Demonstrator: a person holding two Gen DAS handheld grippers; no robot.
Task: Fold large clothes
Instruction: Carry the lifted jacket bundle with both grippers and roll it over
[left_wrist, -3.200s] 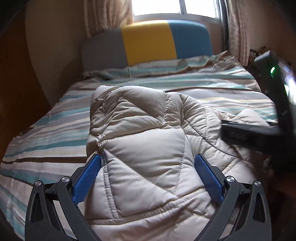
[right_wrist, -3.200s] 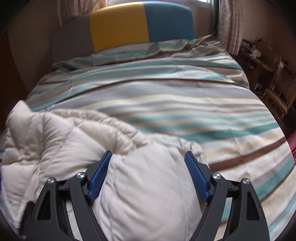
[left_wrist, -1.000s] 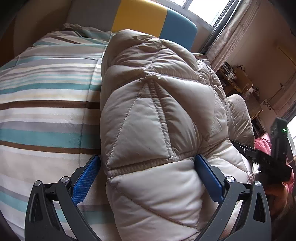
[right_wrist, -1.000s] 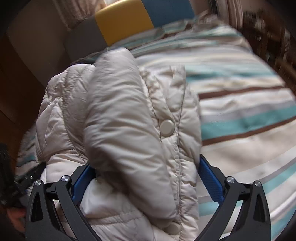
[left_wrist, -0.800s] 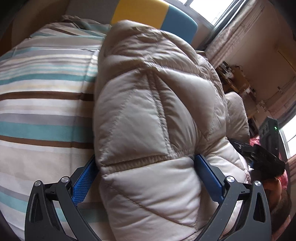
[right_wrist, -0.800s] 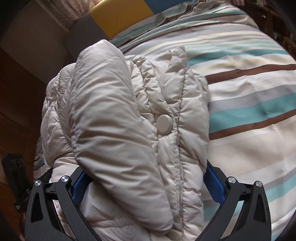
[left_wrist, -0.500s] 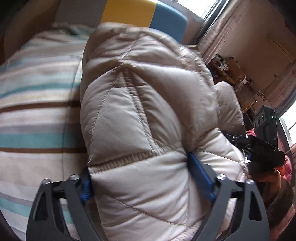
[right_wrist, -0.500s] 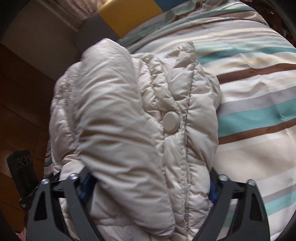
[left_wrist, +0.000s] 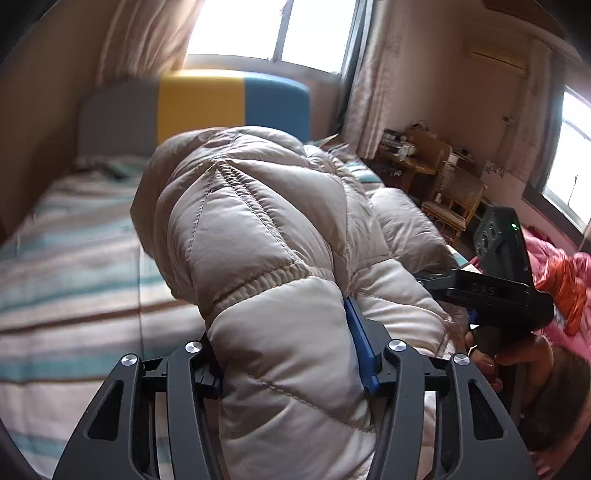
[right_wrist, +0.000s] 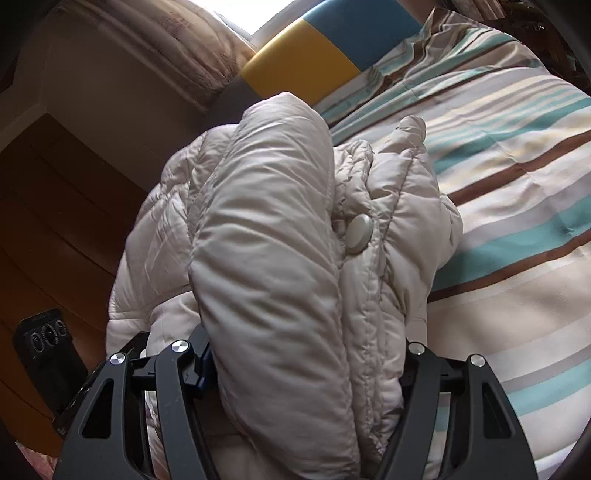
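**Two grippers hold a bundled puffer jacket above a striped bed**

No box, basket or other container appears in either view.

A cream quilted puffer jacket (left_wrist: 258, 236) fills the middle of both views, bunched into a thick bundle and raised over a bed (left_wrist: 66, 280) with teal, brown and cream stripes. Its stitched panels bulge, with a gathered elastic seam across the near part. In the right wrist view a smooth sleeve lies along the top, beside a round pale snap button (right_wrist: 359, 229) on the front edge.

The left gripper (left_wrist: 286, 354) is clamped on the padded fabric, its blue pads pressed into it. The right gripper (right_wrist: 306, 373) likewise squeezes a thick fold of the jacket.

Behind stands a grey, yellow and blue headboard (left_wrist: 221, 107).
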